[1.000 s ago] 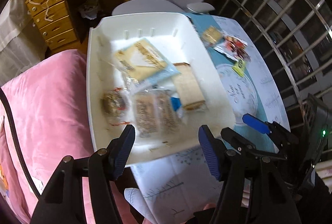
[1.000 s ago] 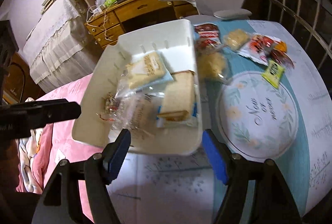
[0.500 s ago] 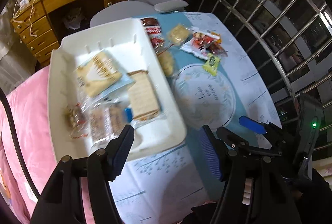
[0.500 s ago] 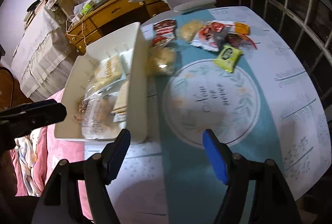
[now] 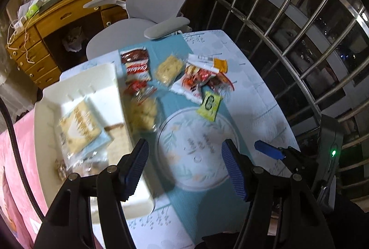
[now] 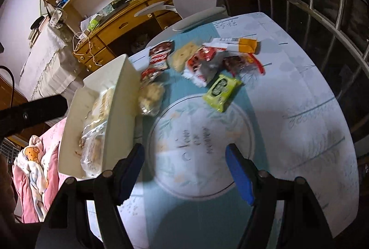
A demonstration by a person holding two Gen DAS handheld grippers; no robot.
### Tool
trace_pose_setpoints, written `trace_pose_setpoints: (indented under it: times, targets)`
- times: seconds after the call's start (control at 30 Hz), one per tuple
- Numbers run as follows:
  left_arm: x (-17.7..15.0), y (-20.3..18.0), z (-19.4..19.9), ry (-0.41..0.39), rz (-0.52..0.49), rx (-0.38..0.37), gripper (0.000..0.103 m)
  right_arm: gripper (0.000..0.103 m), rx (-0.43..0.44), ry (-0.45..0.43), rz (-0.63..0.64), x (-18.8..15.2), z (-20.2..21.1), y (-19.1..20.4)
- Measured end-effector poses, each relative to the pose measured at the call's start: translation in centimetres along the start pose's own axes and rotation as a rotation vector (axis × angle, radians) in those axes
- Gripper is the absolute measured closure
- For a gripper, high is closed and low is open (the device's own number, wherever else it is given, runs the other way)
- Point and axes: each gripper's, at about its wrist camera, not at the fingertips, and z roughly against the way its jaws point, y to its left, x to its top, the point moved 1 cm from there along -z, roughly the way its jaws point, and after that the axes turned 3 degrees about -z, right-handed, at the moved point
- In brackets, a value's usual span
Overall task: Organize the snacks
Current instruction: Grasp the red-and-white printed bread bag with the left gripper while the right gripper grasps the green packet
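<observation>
Hovering with empty, parted jaws, two grippers (image 5: 185, 163) (image 6: 184, 167) face one white tray (image 5: 101, 78)

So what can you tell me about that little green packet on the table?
The green packet is small, flat and yellow-green, of shiny wrapper material, with a dark oval label and white print too small to read. It looks sealed and lies flat, turned at a slant, on the table, partly over the rim of the round printed circle on the cloth. Its far end sits right by the red and white wrapper; whether they touch is unclear. No gripper touches it.
</observation>
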Motion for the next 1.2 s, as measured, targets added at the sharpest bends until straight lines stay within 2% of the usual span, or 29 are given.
trace_pose_setpoints:
  times: [0.23,0.63,0.93,1.2]
  targets:
    - [4.2,-2.7,-3.5,0.019,-0.032,0.059,0.039,0.03,-0.03,0.01,-0.005,2.0,-1.7,-2.8]
    - [9.4,-4.5,-11.2,0.079,-0.1,0.106,0.039,0.03,-0.089,-0.091,-0.016,5.3,-4.7,-4.7]
    - [11.5,-3.6,-17.9,0.154,-0.106,0.111,0.039,0.03,-0.064,-0.125,-0.01,5.7,-9.0,-4.8]
    - [12.4,-2.7,-22.0,0.182,-0.112,0.108,0.038,0.03,-0.139,-0.151,0.075,5.3,-11.9,-3.8]
